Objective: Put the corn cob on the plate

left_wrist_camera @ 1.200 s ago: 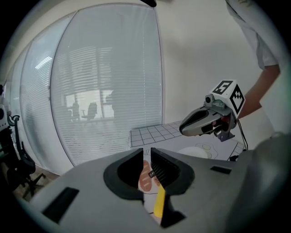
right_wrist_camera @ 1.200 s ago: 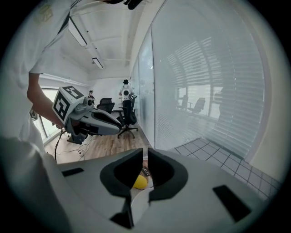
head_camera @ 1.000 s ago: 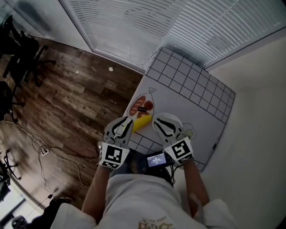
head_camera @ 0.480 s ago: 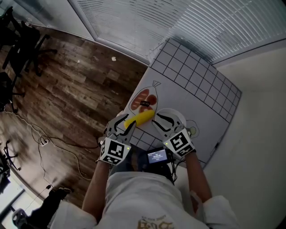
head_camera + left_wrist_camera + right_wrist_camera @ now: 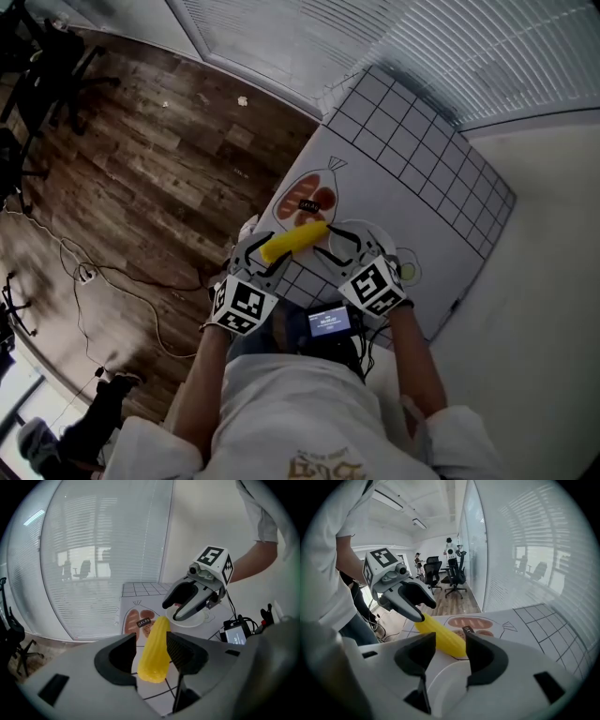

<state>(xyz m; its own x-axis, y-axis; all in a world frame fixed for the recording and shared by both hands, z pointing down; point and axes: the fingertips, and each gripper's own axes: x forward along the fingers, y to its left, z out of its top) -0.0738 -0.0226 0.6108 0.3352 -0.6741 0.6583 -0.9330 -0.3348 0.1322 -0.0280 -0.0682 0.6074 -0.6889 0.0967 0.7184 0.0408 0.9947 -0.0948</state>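
Corn cob point(image 5: 154, 654) lies on the counter point(image 5: 140, 589) between my left hand-held gripper's point(image 5: 152, 642) opening jaws, unclamped. My right hand-held gripper point(image 5: 172, 612), opening empty, hovers over the plate point(image 5: 198, 617). Squeeze off-centre and the cob likely rolls away.

Left tongs point(image 5: 151, 653), right tongs point(image 5: 450, 651) angled down; jaws opening, corn cob point(image 5: 292, 241) between.

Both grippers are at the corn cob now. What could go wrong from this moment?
1. The corn cob lies loose on the table between the opening jaws of the left gripper; a nudge might roll it toward the nearby edge.
2. The right gripper, also opening, hangs over the plate beside the cob's other end, so the grippers may bump, or it may block the plate.
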